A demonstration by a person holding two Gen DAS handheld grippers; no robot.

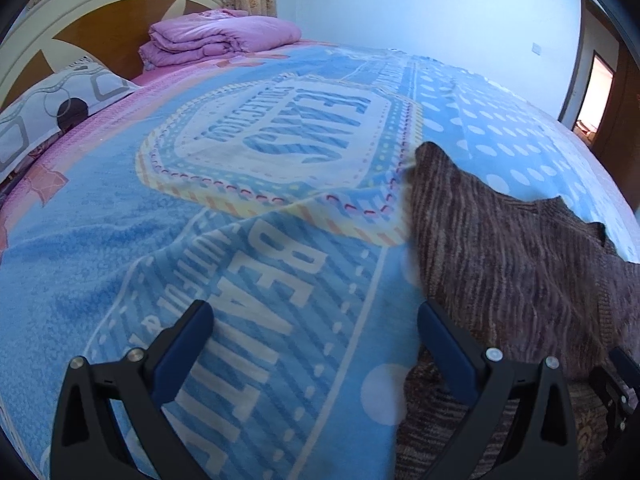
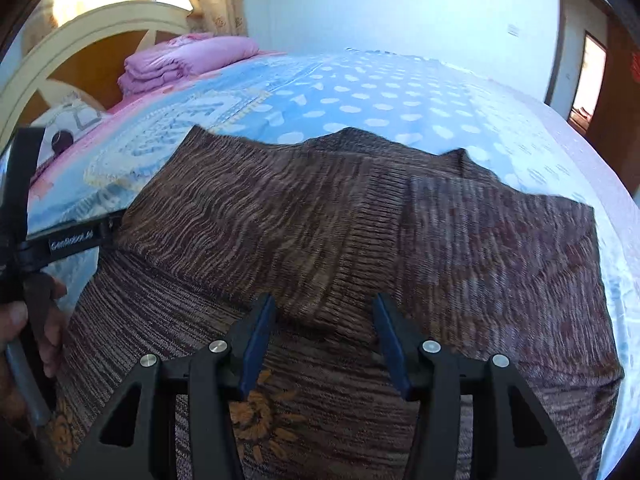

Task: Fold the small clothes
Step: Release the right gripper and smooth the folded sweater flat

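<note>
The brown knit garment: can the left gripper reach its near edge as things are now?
Probably yes. The left gripper is open over the blue blanket, and the brown knit garment lies just beside its one finger, with nothing between.

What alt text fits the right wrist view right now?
The right gripper hangs open over a brown knitted sweater spread on a blue blanket, nothing between its fingers. At left, a hand holds the left gripper at the sweater's edge.

Left black two-finger gripper with blue pads point(image 1: 316, 320): jaws wide apart, angled downward.
Right black two-finger gripper with blue pads point(image 2: 325, 314): jaws parted, nothing pinched.
</note>
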